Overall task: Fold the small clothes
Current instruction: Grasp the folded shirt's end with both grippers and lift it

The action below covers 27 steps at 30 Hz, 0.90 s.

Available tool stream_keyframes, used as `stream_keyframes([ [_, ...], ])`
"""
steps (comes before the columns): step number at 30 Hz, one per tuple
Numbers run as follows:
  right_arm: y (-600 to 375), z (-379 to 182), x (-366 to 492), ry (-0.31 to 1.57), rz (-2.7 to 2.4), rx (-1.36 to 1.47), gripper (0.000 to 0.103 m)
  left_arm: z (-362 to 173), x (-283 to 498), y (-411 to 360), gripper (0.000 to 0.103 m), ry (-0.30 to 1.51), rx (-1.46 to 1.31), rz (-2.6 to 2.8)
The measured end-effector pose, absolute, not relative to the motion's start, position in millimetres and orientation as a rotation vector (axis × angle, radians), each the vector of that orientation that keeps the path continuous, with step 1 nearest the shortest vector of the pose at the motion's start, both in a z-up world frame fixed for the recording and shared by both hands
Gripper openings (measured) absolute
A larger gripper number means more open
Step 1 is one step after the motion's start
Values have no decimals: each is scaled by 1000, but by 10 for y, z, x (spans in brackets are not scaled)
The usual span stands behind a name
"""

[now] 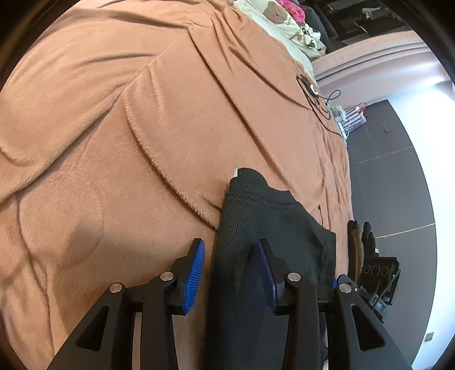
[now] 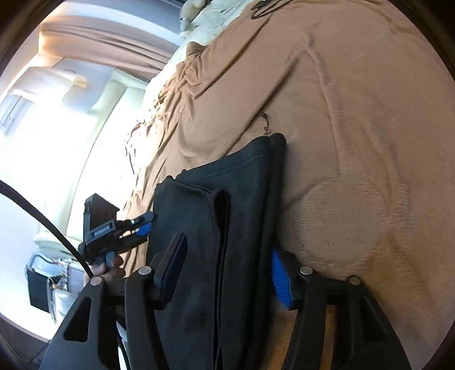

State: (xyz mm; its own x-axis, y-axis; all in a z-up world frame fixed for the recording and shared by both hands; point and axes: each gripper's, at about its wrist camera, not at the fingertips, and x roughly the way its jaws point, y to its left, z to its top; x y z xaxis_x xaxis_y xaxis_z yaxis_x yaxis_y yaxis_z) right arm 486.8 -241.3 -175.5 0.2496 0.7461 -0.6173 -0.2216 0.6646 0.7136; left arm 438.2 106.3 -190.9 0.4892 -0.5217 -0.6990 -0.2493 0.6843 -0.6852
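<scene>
A black garment (image 1: 273, 224) lies folded on the brown blanket (image 1: 113, 113); its mesh edge (image 1: 236, 216) runs toward me. My left gripper (image 1: 230, 256) straddles that mesh edge with its blue pads (image 1: 196, 267) apart, open; the left pad stands off the cloth. In the right wrist view the same garment (image 2: 236, 185) lies flat with a fold ridge down its middle. My right gripper (image 2: 227, 261) is open over its near end, one finger on the cloth, the other at its right border. The left gripper (image 2: 142, 224) shows at the garment's left edge, held by a hand (image 2: 111, 267).
Cream bedding with a bear print (image 1: 278, 17) lies at the far end of the bed. Black cables (image 1: 312, 94) run over the blanket's right edge above the dark floor (image 1: 392, 170). A bright window (image 2: 42, 128) and a black box (image 2: 39, 287) are to the left.
</scene>
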Motion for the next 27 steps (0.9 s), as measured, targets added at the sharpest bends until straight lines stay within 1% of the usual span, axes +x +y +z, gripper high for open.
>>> stream_keyframes([
  [10, -2134, -1781, 5116, 1130, 753, 473, 54, -1941, 4601, 1024, 40, 1065, -834, -213],
  [11, -2107, -1787, 5136, 1133, 759, 467, 50, -1944, 4621, 1012, 40, 1065, -830, -216],
  [12, -2069, -1799, 5159, 1134, 758, 451, 48, -1940, 4637, 1006, 40, 1062, -827, -220],
  [13, -2064, -1809, 5171, 1134, 757, 439, 44, -1938, 4661, 999, 40, 1059, -823, -226],
  [14, -2046, -1812, 5183, 1132, 754, 427, 35, -1937, 4691, 994, 40, 1059, -816, -233],
  [15, -2013, -1823, 5198, 1132, 742, 414, 30, -1936, 4720, 1001, 39, 1057, -814, -238],
  [16, -2040, -1819, 5171, 1133, 735, 408, 22, -1934, 4738, 1003, 36, 1056, -812, -238],
  [17, -2056, -1823, 5162, 1133, 727, 401, 15, -1929, 4756, 1005, 29, 1059, -806, -234],
  [18, -2051, -1821, 5160, 1132, 721, 392, 13, -1918, 4775, 996, 25, 1064, -790, -226],
  [19, -2055, -1799, 5128, 1129, 722, 385, 10, -1901, 4781, 981, 18, 1067, -773, -225],
  [21, -2024, -1748, 5082, 1112, 721, 357, 9, -1835, 4760, 946, 14, 1054, -743, -225],
  [27, -1958, -1568, 4935, 1061, 726, 299, 9, -1628, 4642, 961, 12, 1014, -740, -230],
])
